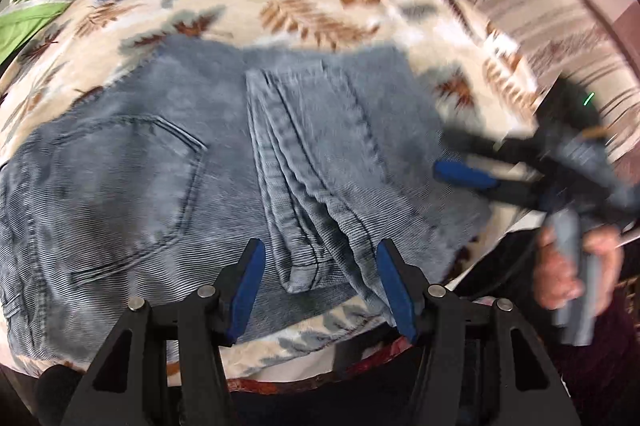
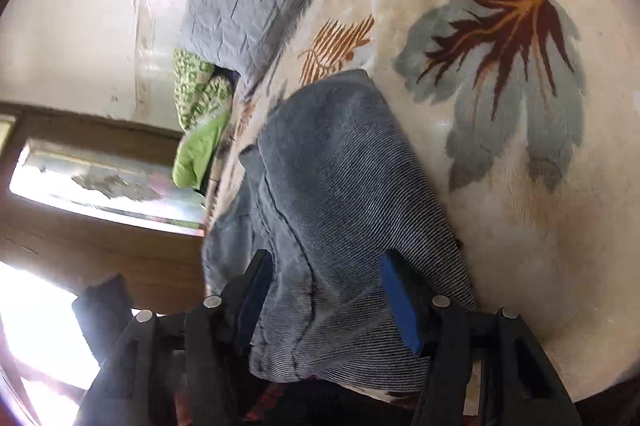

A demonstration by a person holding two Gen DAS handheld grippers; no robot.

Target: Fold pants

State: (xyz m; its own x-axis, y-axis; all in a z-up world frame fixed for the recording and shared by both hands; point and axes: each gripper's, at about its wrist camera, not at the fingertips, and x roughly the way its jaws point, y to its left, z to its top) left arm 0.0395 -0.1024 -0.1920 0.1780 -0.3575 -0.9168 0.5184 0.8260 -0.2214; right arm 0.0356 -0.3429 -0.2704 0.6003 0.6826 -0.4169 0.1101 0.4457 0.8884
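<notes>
My left gripper [image 1: 320,290] hangs half open over the near hem of the pants [image 1: 168,161] spread ahead on the blanket [image 1: 320,9], gripping nothing, while my right gripper [image 2: 324,300] straddles their folded end, pads apart, cloth loose between.

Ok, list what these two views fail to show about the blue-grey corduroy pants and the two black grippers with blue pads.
- Blue-grey corduroy pants: waistband end, left wrist view, cut off by the frame's left edge.
- Right gripper: left wrist view, motion-blurred; whether it touches cloth is unclear.
- Pants' lower edge: right wrist view, hidden behind that gripper's black frame.
- Left gripper: not visible in the right wrist view.
</notes>
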